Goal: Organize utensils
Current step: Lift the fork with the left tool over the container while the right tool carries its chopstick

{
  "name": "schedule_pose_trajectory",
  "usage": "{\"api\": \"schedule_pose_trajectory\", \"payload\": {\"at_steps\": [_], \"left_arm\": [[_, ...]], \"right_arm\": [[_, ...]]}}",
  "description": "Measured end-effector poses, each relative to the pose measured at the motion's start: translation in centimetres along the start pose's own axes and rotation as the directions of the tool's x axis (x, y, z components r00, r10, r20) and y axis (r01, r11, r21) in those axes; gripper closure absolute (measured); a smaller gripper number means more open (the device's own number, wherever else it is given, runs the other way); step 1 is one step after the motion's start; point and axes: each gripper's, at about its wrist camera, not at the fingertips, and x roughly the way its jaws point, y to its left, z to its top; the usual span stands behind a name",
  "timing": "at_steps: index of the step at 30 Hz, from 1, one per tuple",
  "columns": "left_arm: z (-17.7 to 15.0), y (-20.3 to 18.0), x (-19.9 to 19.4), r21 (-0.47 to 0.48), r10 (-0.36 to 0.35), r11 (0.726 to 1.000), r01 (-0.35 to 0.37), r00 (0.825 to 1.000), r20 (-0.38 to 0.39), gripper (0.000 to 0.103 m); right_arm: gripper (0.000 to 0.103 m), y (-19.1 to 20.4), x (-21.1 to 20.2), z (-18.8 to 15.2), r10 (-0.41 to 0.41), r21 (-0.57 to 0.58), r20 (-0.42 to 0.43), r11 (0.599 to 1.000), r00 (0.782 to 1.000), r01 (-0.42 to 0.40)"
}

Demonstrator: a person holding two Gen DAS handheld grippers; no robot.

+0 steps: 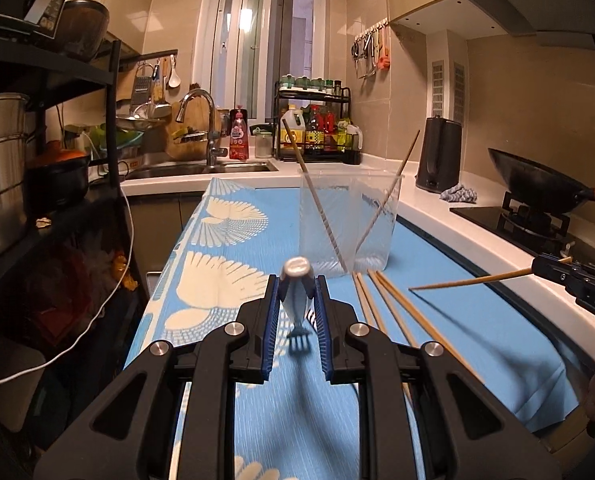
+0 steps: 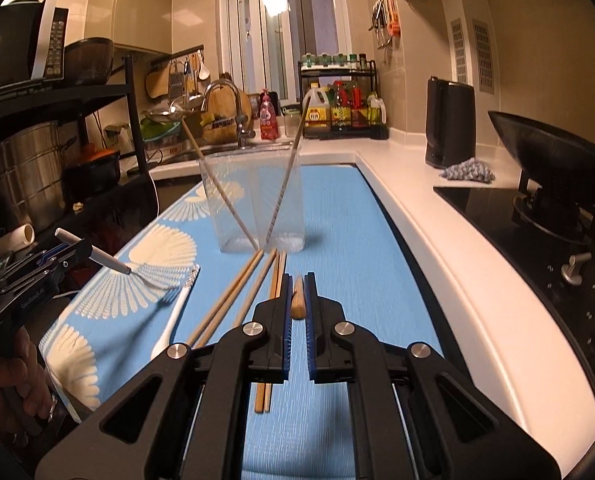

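Utensils are split: a fork (image 1: 296, 307) is clamped in the left claw (image 1: 296, 312), a chopstick (image 2: 298, 298) in the right claw (image 2: 297, 300), both apparently lifted for dropping into the clear container (image 1: 347, 222) at frame centre, which holds two chopsticks. More chopsticks (image 2: 233, 300) lie on the bench (image 2: 337, 240) below it.

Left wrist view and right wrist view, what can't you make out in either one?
- Chopstick in the right tool: right wrist view, its length is hidden behind the fingers.
- Fork in the left tool: left wrist view, foreshortened, handle end blurred.
- Bottle labels on the rack: both views, too small to read.
- Chopsticks on the cloth: near ends hidden under the right tool.
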Motion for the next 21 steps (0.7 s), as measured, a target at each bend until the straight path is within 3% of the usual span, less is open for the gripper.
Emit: {"api": "schedule_pose_trajectory", "payload": {"at_steps": [11, 21], "left_arm": [[4.7, 0.8, 1.6, -0.002, -0.023, 1.000, 0.023, 0.999, -0.046, 0.086], [6.5, 0.8, 2.6, -0.023, -0.050, 0.999, 0.048, 0.995, -0.086, 0.086]], "right_arm": [[0.097, -0.4, 0.7, 4.7, 0.019, 0.030, 0.037, 0.999, 0.999, -0.020], [0.097, 0.0, 1.4, 8.3, 0.029, 0.011, 0.034, 0.999, 0.999, -0.030]]}}
